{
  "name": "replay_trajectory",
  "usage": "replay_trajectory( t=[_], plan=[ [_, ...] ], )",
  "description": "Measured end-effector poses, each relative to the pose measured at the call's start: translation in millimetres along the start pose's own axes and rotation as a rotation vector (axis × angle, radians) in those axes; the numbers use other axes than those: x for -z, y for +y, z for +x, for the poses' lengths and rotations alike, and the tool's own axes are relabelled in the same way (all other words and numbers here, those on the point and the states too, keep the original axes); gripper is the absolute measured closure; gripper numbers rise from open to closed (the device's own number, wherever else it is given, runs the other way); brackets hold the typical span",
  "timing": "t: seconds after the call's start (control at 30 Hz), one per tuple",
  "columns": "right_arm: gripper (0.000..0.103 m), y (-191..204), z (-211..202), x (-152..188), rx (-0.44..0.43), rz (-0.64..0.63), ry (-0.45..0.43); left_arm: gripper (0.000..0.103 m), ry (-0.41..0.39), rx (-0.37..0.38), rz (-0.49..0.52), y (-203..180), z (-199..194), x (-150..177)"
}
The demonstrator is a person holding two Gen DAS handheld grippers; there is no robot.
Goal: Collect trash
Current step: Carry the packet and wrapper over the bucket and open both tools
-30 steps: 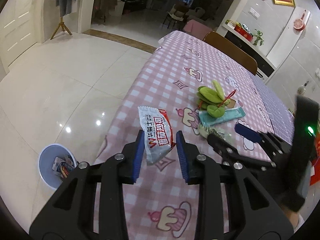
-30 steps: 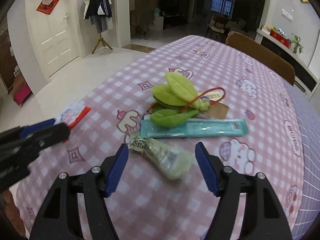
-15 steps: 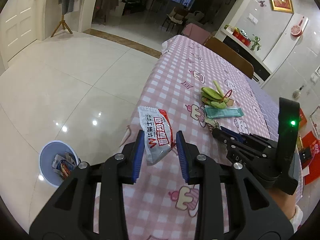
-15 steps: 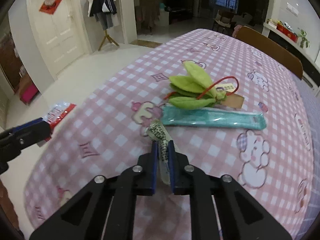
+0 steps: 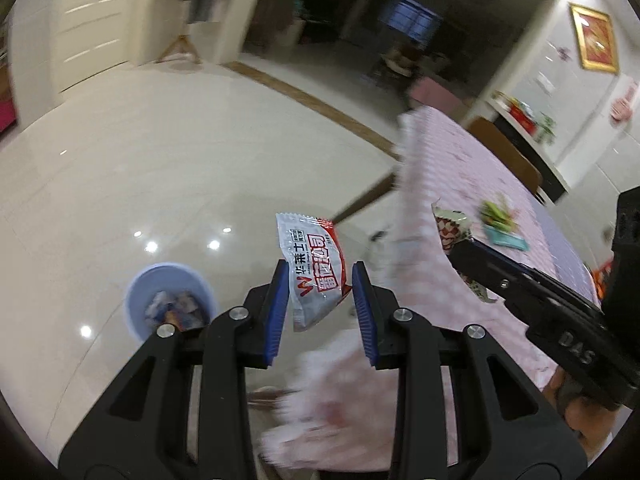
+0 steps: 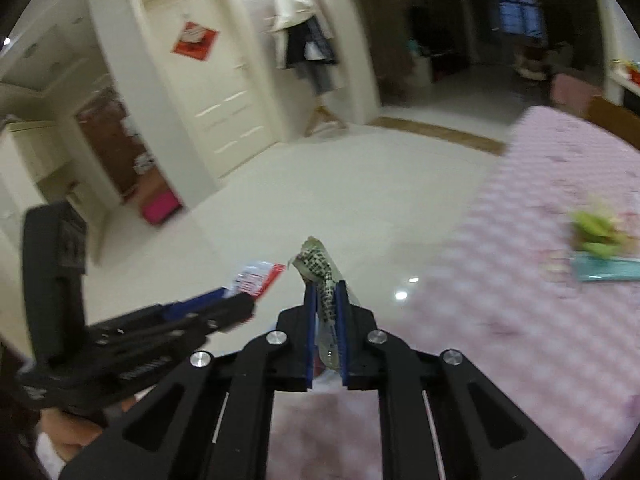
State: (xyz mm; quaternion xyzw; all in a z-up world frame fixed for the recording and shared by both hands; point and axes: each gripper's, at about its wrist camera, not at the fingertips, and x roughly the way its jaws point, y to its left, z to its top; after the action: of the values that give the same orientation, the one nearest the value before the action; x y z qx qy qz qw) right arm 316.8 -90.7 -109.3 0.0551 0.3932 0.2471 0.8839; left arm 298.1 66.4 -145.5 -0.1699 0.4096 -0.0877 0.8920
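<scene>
- Wrappers are hanging in both tools, out past the edge of the pink checked tablecloth [image 6: 540, 320] and over the pale tiled floor [image 5: 120, 160].
- Left gripper [image 5: 320, 304] is pinching the red and white snack packet [image 5: 314, 276] by its lower half between its blue pads [image 5: 276, 312]; the packet is sticking up and forward from them.
- Right gripper [image 6: 325, 332] is squeezing its jaws nearly together on the checked green and clear wrapper [image 6: 320, 276], whose crumpled end is poking up above the pads.
- From the left camera, the right gripper [image 5: 460, 250] is reaching in from the right, its wrapper [image 5: 450, 224] showing at the tip.
- From the right camera, the left gripper [image 6: 236, 300] is sitting low on the left, just beside the right one, with the packet [image 6: 256, 278] showing at its tip.
- Blue bin [image 5: 170, 304] is standing on the floor, below and to the left of the left gripper, with scraps already lying inside.
- Green leafy thing [image 6: 596, 228] and a teal packet [image 6: 608, 270] are lying on the cloth, well apart from both tools.
</scene>
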Motion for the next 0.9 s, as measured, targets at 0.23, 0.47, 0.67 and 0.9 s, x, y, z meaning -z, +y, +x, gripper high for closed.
replay_trajectory(
  t=[0.23, 0.47, 0.67, 0.9],
  plan=[
    [0.093, 81.5, 89.3, 6.3, -0.118, -0.021, 0.127, 0.071, -0.017, -0.167, -0.131, 105.9, -19.7, 7.7],
    [0.09, 118.8, 169.4, 7.5, -0.143, -0.01, 0.196, 0.071, 0.008, -0.238, -0.227, 168.5, -7.4, 12.3],
    [0.061, 120.3, 210.2, 4.4, -0.094, -0.001, 0.223, 0.071, 0.039, -0.254, -0.26, 183.6, 16.2, 14.7],
    [0.052, 109.0, 200.3, 9.3, -0.023, -0.005, 0.196, 0.071, 0.064, -0.231, -0.244, 172.6, 35.0, 17.3]
  ],
)
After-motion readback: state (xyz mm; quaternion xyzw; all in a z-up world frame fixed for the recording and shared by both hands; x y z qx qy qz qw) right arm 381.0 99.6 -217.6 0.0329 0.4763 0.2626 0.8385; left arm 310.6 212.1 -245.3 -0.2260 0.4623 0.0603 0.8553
